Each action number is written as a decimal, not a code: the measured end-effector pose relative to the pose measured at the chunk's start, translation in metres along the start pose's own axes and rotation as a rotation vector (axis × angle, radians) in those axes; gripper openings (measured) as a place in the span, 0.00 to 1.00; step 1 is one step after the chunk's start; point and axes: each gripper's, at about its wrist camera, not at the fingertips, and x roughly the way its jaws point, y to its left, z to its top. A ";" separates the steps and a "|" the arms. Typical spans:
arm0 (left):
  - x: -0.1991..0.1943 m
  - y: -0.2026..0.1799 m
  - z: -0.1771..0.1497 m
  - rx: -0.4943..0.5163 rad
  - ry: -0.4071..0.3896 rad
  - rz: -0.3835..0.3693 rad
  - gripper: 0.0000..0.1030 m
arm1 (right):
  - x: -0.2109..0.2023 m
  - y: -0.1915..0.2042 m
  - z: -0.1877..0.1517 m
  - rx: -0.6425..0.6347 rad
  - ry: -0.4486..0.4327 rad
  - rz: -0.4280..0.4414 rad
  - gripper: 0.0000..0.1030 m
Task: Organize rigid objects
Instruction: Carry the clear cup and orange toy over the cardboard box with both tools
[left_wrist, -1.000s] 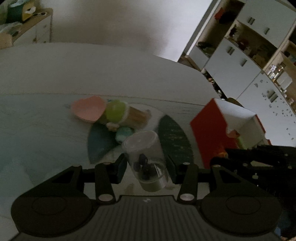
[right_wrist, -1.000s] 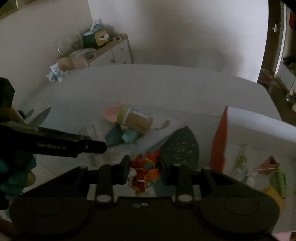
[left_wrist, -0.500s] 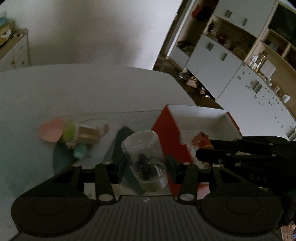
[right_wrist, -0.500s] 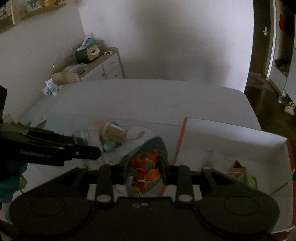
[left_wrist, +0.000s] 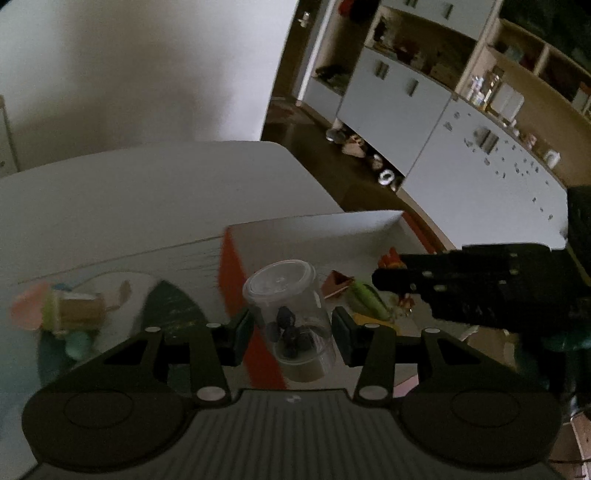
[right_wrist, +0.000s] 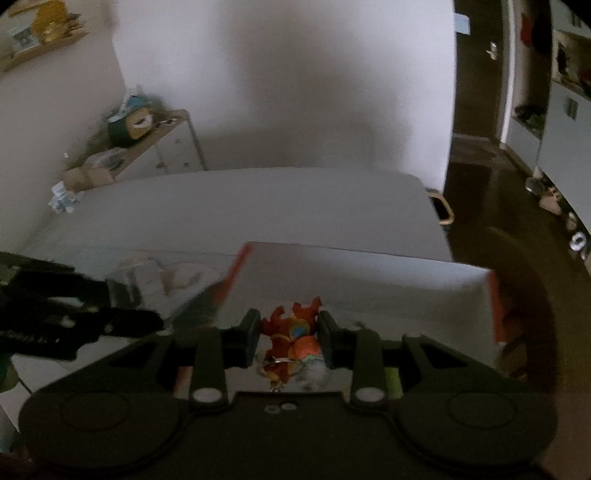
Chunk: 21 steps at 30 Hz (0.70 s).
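Note:
My left gripper (left_wrist: 291, 328) is shut on a clear plastic jar (left_wrist: 290, 317) with dark pieces inside, held over the left wall of the red and white box (left_wrist: 232, 258). My right gripper (right_wrist: 288, 334) is shut on a red and orange toy figure (right_wrist: 291, 332) with a key ring, held over the box (right_wrist: 369, 266). The right gripper also shows in the left wrist view (left_wrist: 391, 278), above the box's inside. The left gripper shows blurred at the left of the right wrist view (right_wrist: 147, 325).
Inside the box lie a brown triangular piece (left_wrist: 338, 282) and a green object (left_wrist: 369, 301). On the table left of the box are a pink lid with a wooden cylinder (left_wrist: 62, 308), a teal ball (left_wrist: 79, 343) and a dark green leaf-shaped mat (left_wrist: 173, 306).
Both grippers have moved right, from above the pile of objects to above the box, each still holding its object.

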 end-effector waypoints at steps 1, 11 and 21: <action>0.005 -0.006 0.001 0.008 0.008 0.000 0.45 | 0.001 -0.006 0.000 0.006 0.003 -0.004 0.31; 0.065 -0.046 0.008 0.040 0.106 0.027 0.45 | 0.016 -0.052 -0.013 0.031 0.045 -0.033 0.31; 0.114 -0.054 0.026 0.041 0.153 0.107 0.45 | 0.024 -0.071 -0.033 -0.011 0.108 -0.007 0.31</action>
